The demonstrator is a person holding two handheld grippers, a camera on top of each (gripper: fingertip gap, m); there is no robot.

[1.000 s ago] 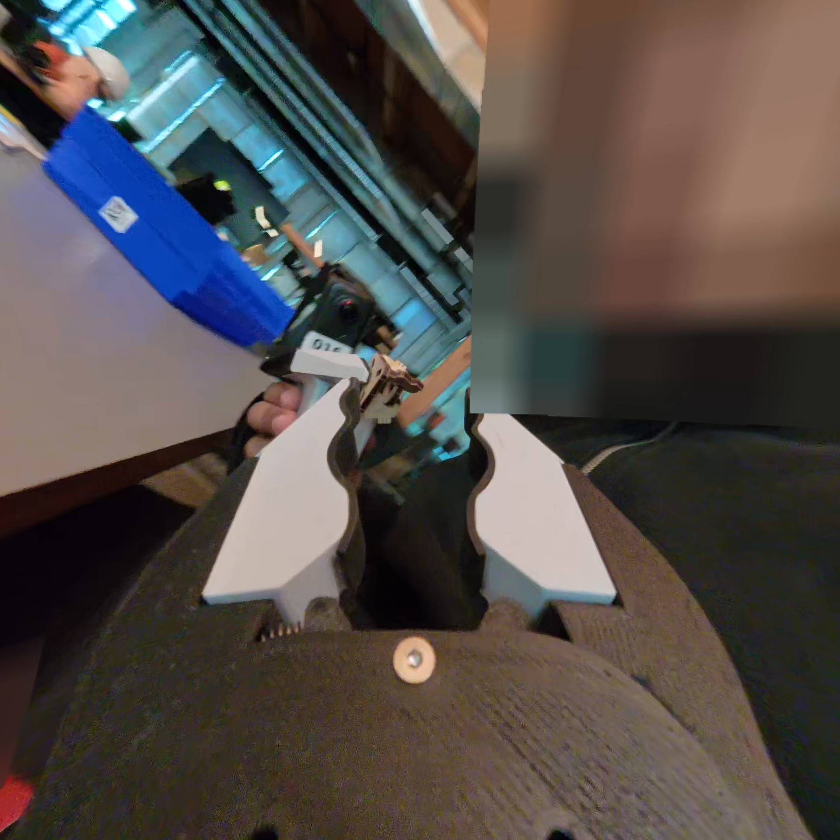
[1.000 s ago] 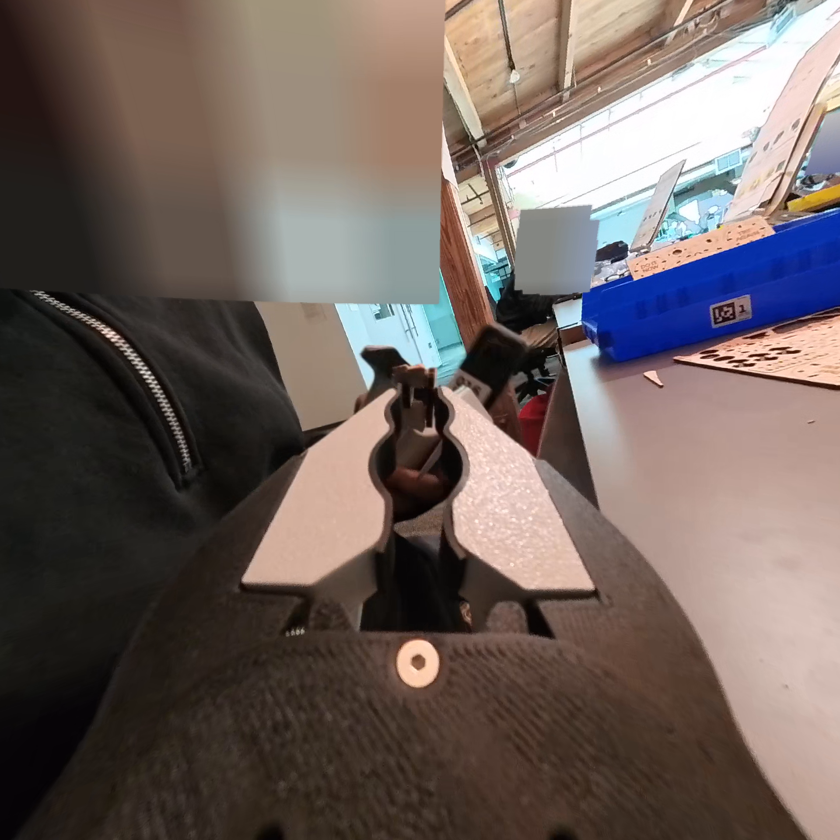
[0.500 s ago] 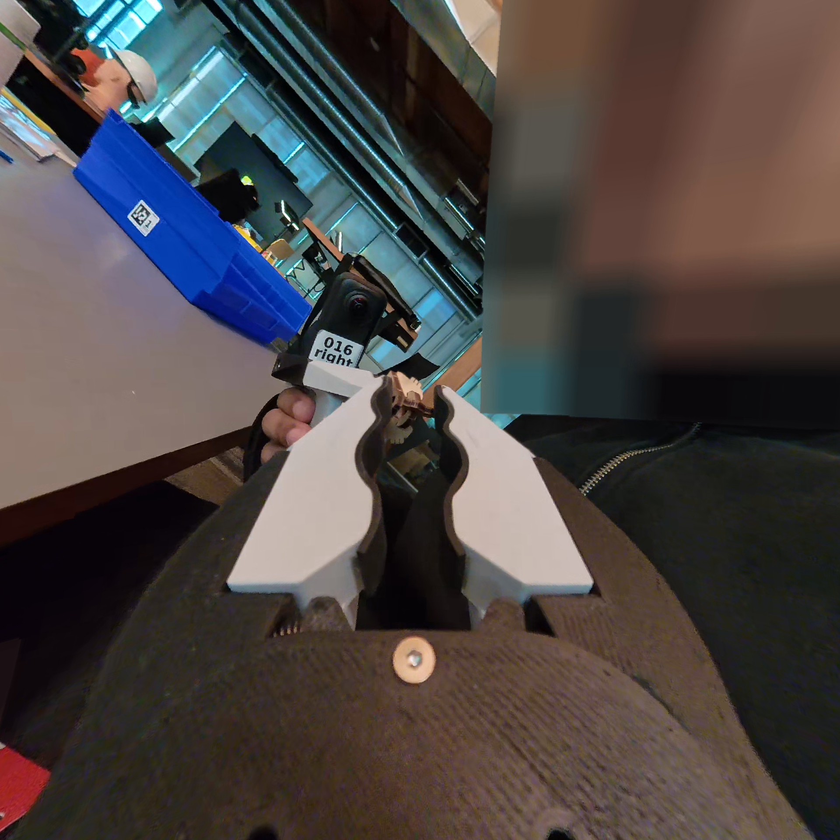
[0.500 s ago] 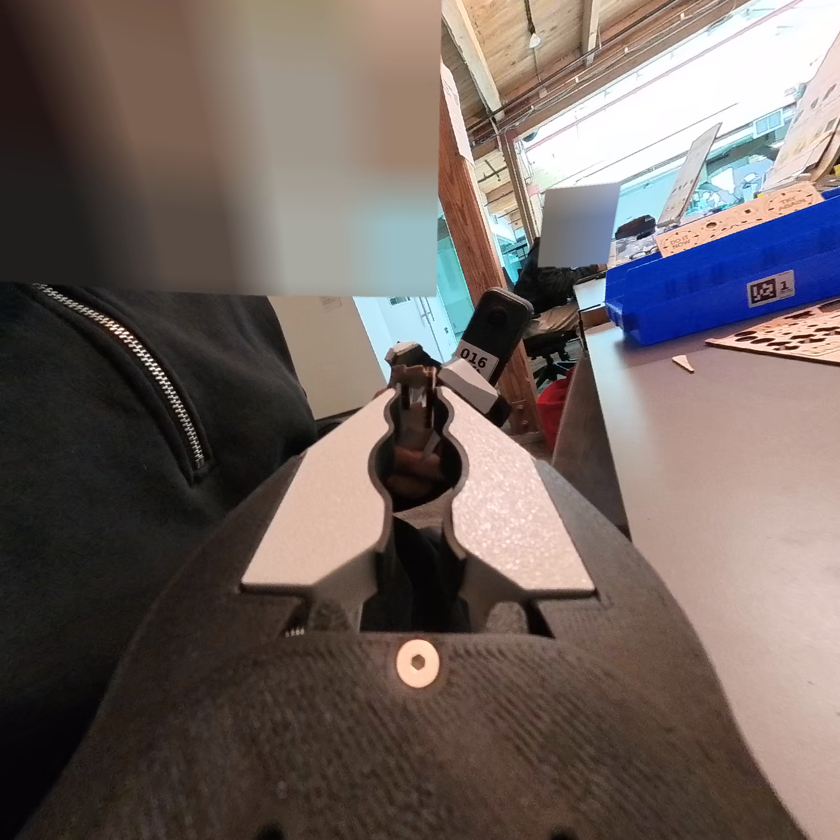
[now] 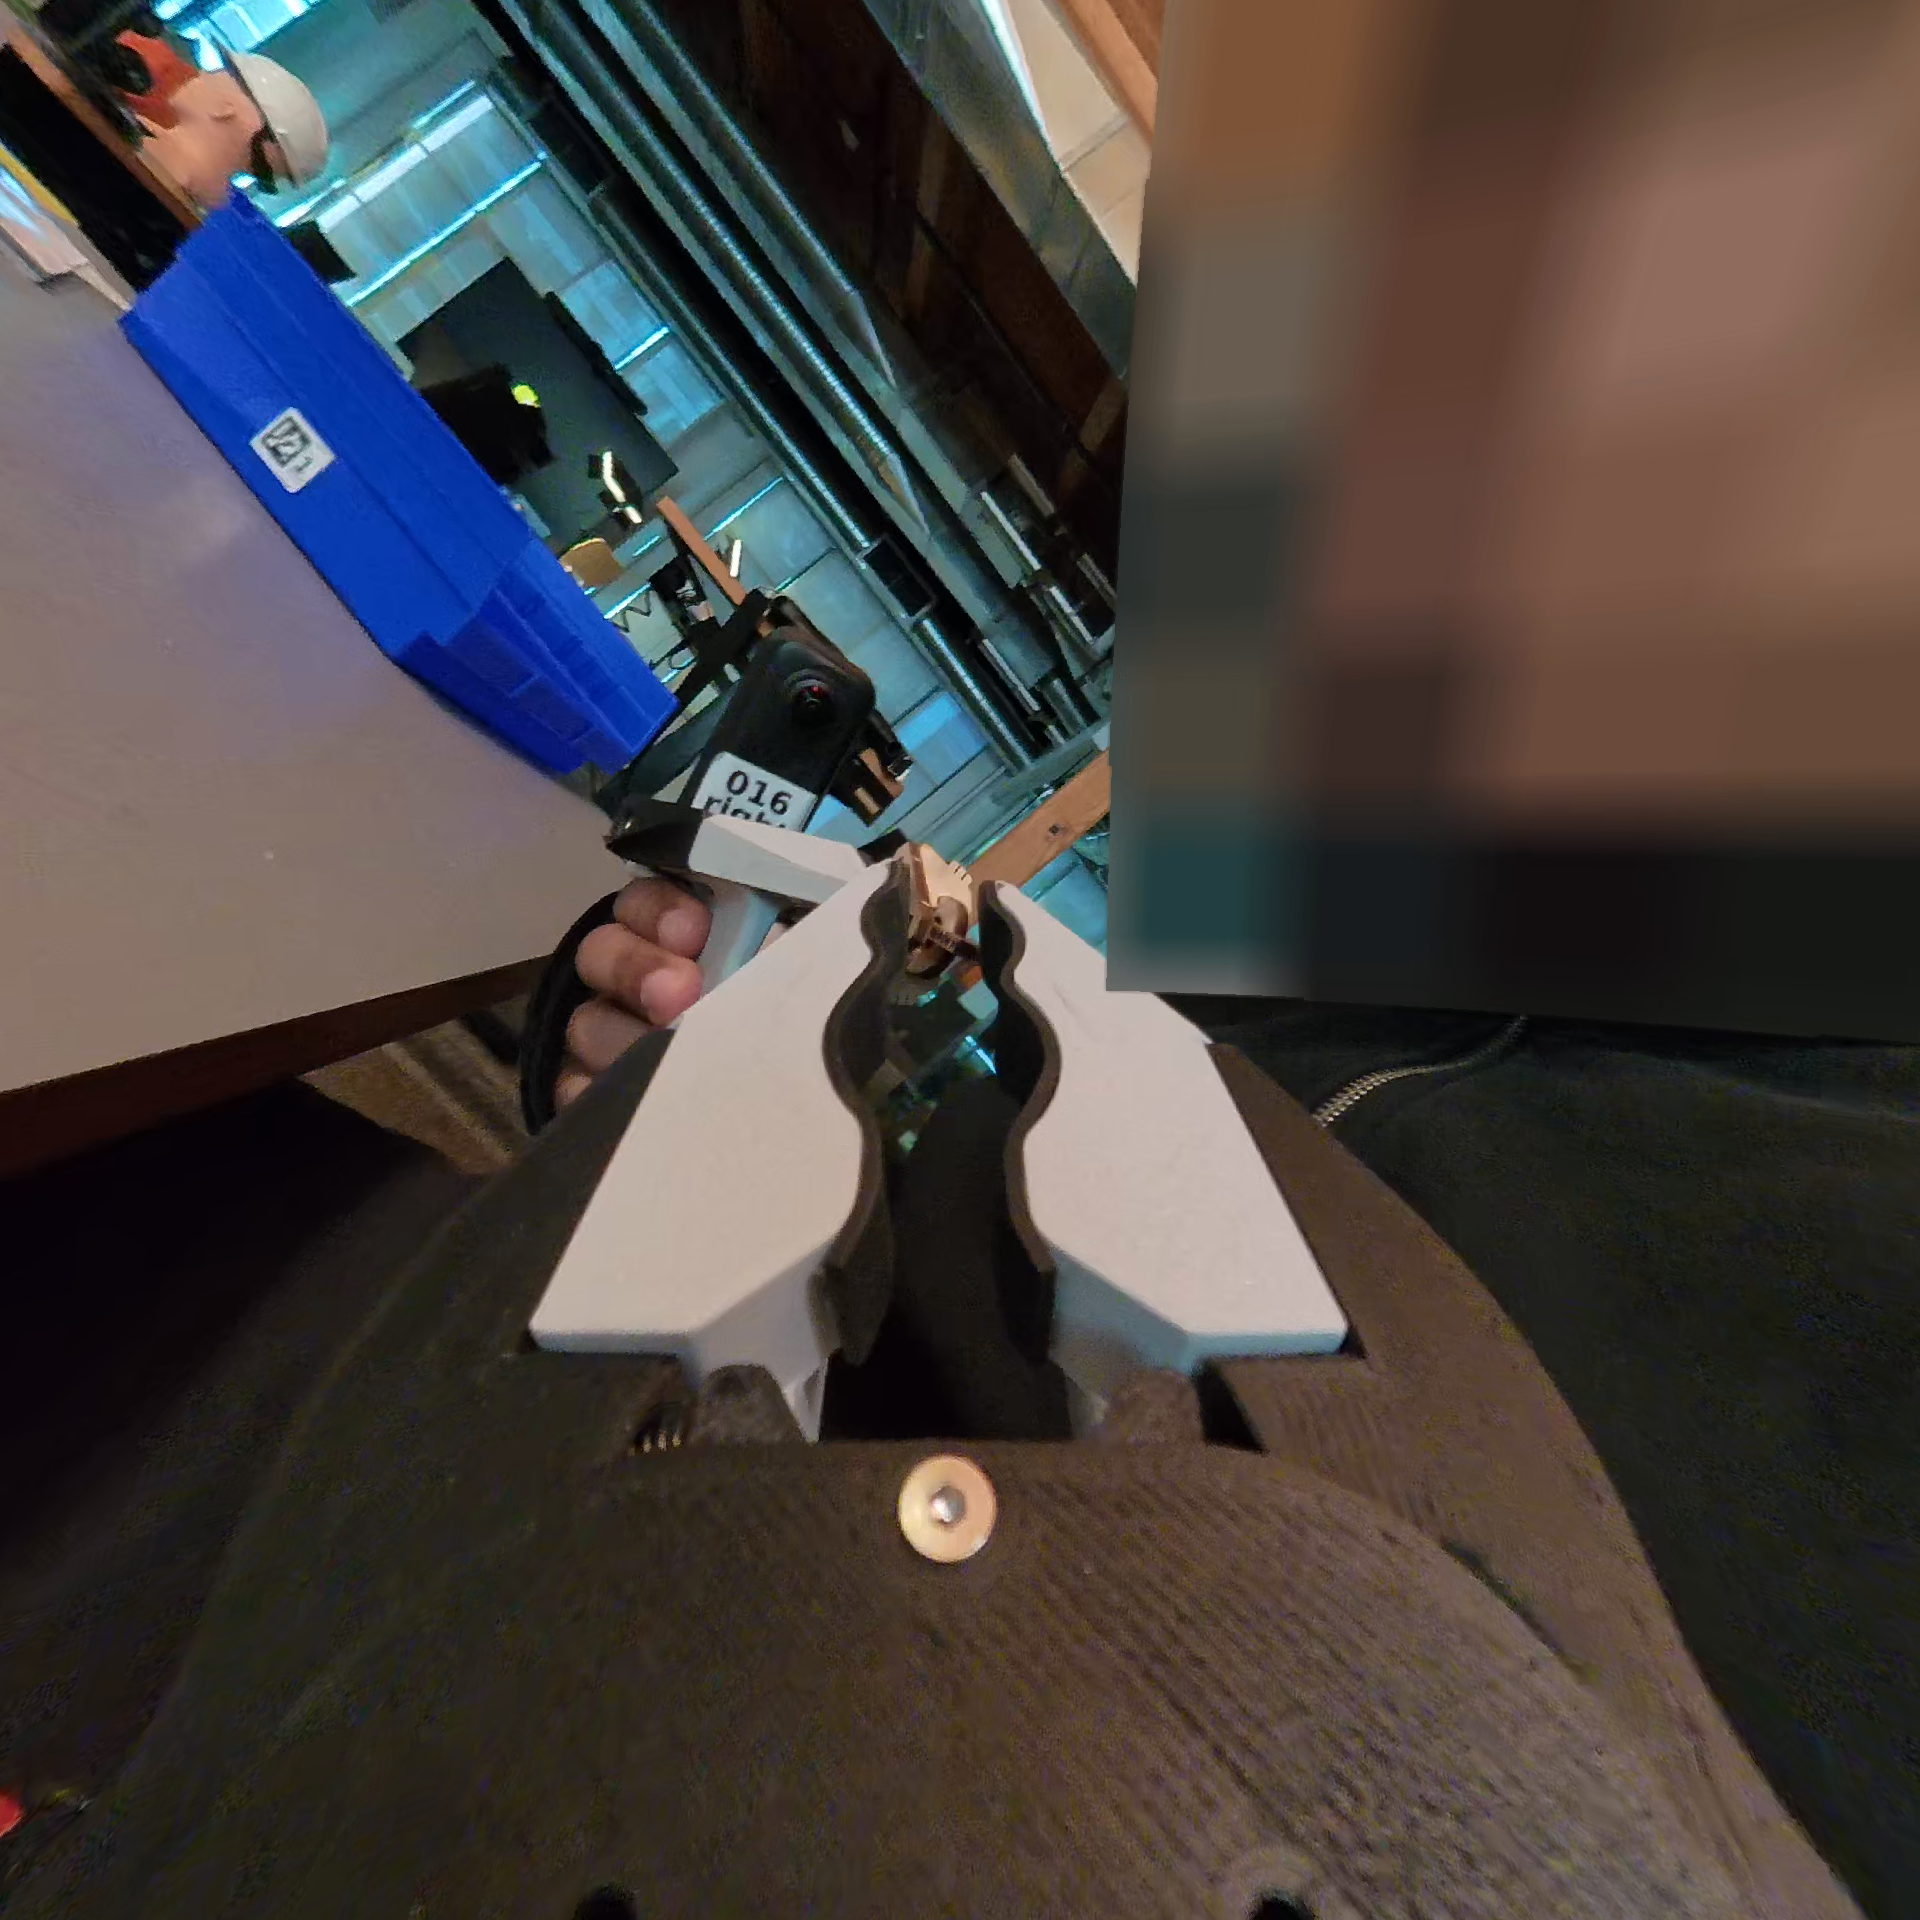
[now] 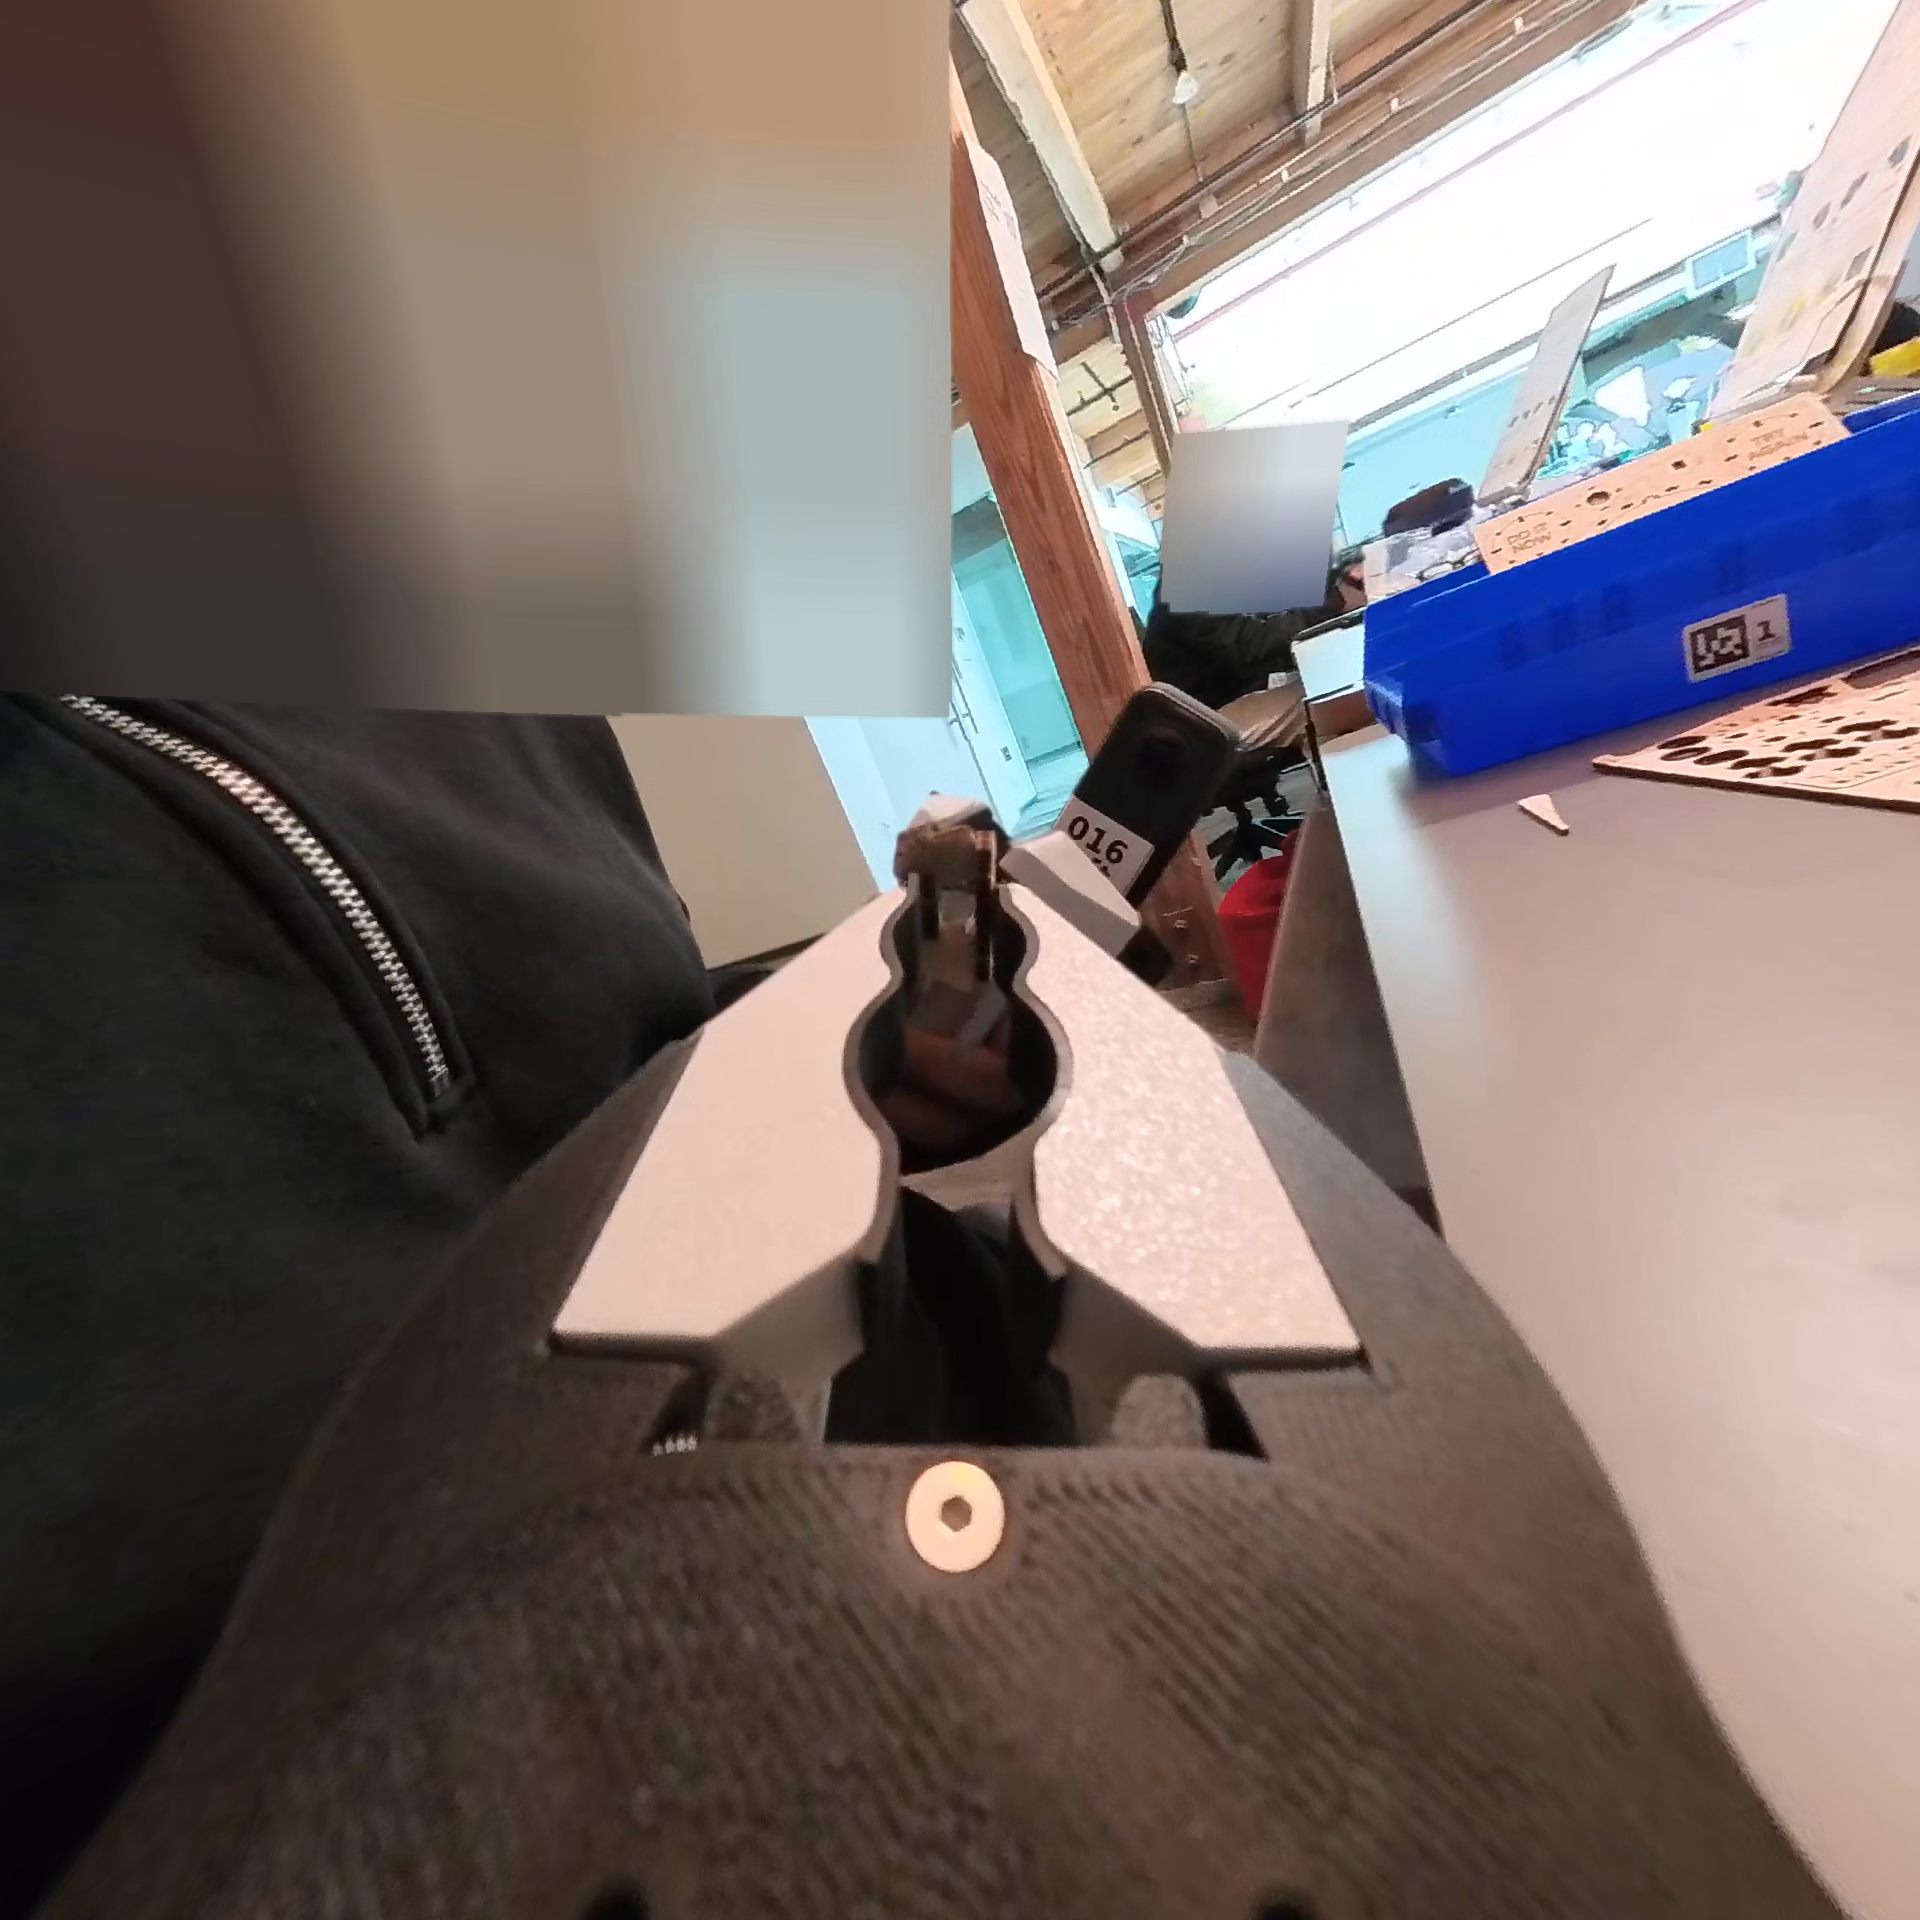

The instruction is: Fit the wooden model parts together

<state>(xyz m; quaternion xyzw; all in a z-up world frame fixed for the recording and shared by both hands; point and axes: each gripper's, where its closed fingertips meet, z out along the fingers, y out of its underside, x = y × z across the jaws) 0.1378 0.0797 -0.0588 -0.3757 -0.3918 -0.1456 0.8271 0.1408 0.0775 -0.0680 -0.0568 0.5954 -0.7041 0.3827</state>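
Both pairs of fingers meet on one small thing held in the air in front of the person's chest. The left gripper (image 5: 935, 899) has its fingers (image 5: 774, 1049) drawn nearly together, and a small wooden toothed piece (image 5: 932, 902) with a short screw through it sits pinched right at their tips; the pad on one side clearly presses on it, the far side I cannot make out as surely. The right gripper (image 6: 951, 914) comes at the same piece from the opposite side, its fingers (image 6: 1132, 1101) also almost closed, gripping thin upright wooden plates (image 6: 948, 873) between the tips.

Just beyond the left fingers stands the right gripper's black camera with a white label, and beside it a hand (image 5: 623, 966) wrapped round the handle. Just beyond the right fingers stands the matching camera (image 6: 1153, 769) of the left gripper.

Close beside both grippers is a dark zipped jacket (image 6: 260, 987). On the other side runs the edge of a grey table (image 6: 1610, 1039). Well away from the fingers on it sits a blue bin (image 6: 1621, 644) with a small white tag, a cut-out wooden sheet (image 6: 1787, 753) lying in front of it and a small wood sliver (image 6: 1545, 812) nearby. Farther off, a wooden post (image 6: 1029, 499) rises.
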